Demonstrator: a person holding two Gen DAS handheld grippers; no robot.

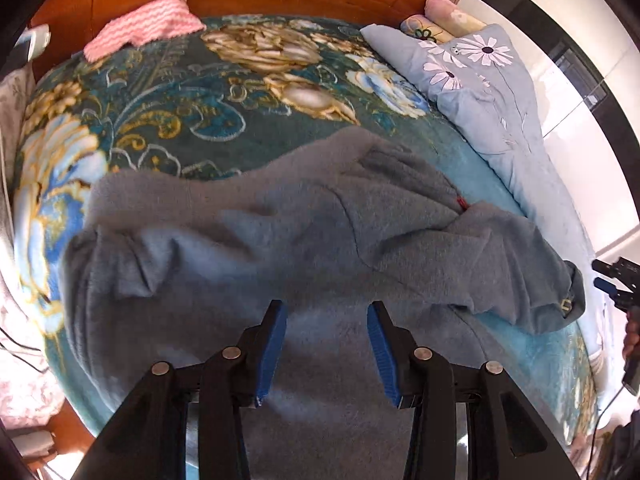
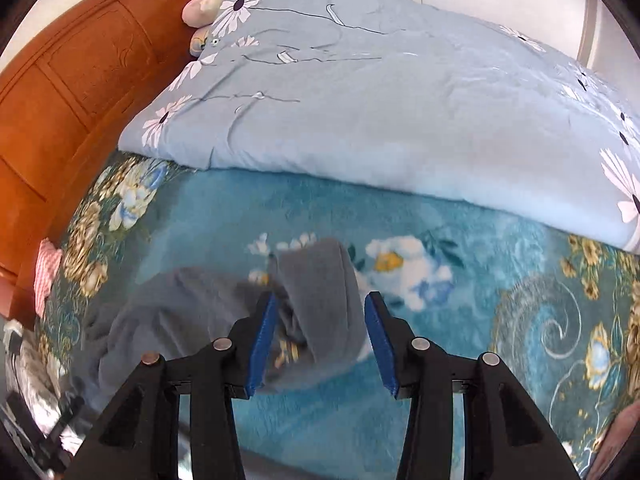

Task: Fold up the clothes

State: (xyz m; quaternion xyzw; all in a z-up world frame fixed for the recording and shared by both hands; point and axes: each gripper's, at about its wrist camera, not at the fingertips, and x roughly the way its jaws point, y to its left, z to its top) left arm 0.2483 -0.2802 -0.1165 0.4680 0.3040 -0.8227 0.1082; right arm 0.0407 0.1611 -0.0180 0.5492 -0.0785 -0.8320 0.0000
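Observation:
A grey fleece garment lies rumpled across the teal floral blanket on the bed. My left gripper is open, its blue pads just above the garment's near part. In the right wrist view the garment's sleeve end lies between the open fingers of my right gripper, with the rest of the garment spreading to the left. The right gripper also shows at the far right edge of the left wrist view.
A folded light-blue quilt with daisies lies along the far right side of the bed, pillows at its head end. A pink knit cloth lies by the wooden headboard. Cables hang at the right.

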